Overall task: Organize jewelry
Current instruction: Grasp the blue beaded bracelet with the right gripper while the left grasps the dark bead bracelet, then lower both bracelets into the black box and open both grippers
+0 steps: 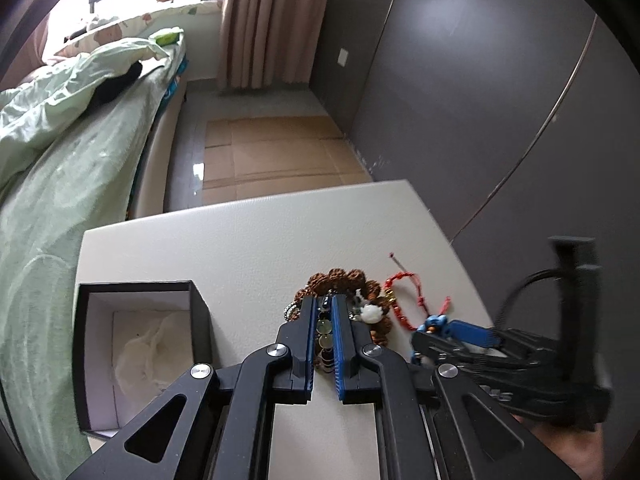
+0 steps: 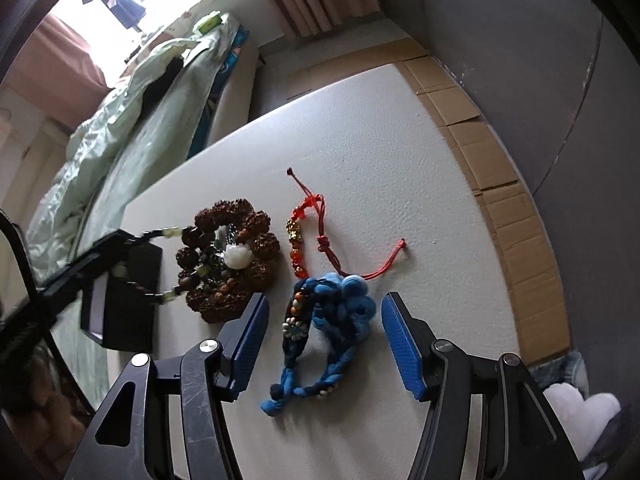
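Left wrist view — left gripper (image 1: 323, 306) pinches beaded bracelet (image 1: 325, 336).

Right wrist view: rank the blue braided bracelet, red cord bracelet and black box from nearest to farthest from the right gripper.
1. Blue braided bracelet, lying between the right gripper fingers.
2. Red cord bracelet, just beyond the blue one.
3. Black box, far left at the table's edge.

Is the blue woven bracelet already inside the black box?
No, the blue woven bracelet lies on the white table, between the open right tongs.

No text or label (on anything) can be read.
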Demonstrator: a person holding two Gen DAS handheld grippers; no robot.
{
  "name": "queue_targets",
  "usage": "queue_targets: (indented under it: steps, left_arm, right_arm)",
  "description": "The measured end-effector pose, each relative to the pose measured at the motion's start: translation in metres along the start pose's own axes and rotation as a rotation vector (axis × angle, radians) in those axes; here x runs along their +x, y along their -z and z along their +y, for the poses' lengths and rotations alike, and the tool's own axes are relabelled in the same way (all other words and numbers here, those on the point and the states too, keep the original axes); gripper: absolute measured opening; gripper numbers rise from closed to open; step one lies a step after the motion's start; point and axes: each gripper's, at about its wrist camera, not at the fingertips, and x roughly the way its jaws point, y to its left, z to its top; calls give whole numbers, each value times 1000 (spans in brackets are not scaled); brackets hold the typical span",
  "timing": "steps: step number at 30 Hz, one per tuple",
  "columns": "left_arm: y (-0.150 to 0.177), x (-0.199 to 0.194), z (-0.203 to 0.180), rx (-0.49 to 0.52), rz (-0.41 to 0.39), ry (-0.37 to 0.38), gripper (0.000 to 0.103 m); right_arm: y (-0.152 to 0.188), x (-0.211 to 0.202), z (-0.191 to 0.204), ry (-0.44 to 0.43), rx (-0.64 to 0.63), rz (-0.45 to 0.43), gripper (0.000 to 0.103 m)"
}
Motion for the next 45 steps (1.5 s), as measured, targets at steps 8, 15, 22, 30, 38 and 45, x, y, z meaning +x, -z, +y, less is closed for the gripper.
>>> queue_targets:
  steps: [8,15,22,30,38,45]
  left_arm:
    - [1,-35,13,-31,-69,9,8]
    - [4,-63,31,-60,-125,7,8]
    - [6,-77,54,-98,-150,-9,8]
    - [12,-81,85,-149,-144,-36,8]
    - [13,-73,111,-195,-120,-75,14]
    - [16,-93,128,-244,-208,-144,74]
  right_arm:
    - [8,4,24,169,-141,-13,55]
    - [8,-9,10,7,-74,-20,18]
    - [10,-37,13,-99,-29,-112,18]
    - [2,-45,60,-230,-52,-169,18]
    - [3,-40,99,-318,-67,-189,18]
    - [2,-31,130,-396,-84,-192,18]
